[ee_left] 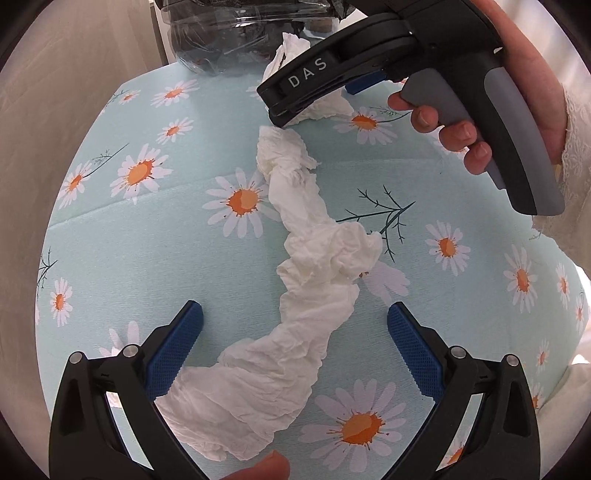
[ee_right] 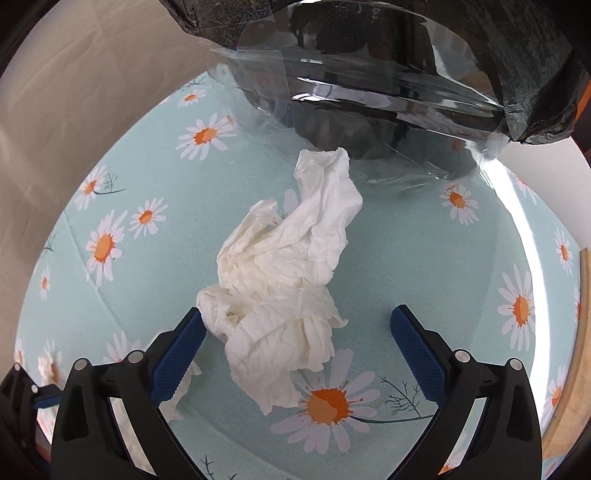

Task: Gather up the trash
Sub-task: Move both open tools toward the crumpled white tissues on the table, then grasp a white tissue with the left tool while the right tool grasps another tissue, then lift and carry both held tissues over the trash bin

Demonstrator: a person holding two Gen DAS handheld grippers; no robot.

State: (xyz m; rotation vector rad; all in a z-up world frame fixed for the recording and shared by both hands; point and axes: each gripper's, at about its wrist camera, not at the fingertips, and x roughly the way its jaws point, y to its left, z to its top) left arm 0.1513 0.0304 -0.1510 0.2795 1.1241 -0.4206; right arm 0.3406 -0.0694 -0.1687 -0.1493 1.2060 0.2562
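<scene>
A long crumpled white tissue [ee_left: 295,288] lies across the daisy-print tablecloth [ee_left: 147,240]. My left gripper [ee_left: 294,314] is open, its blue pads on either side of the tissue's near end. A second crumpled tissue [ee_right: 284,273] lies between the open pads of my right gripper [ee_right: 299,319]. In the left wrist view the right gripper [ee_left: 314,92] hovers over that far tissue [ee_left: 325,107]. A clear bin lined with a black bag [ee_right: 369,92] stands just behind the tissue; it also shows in the left wrist view [ee_left: 229,33].
A beige curtain [ee_right: 74,92] hangs to the left of the table. A wooden edge [ee_right: 569,350] runs along the right. A small tissue scrap [ee_right: 181,391] lies by the right gripper's left finger.
</scene>
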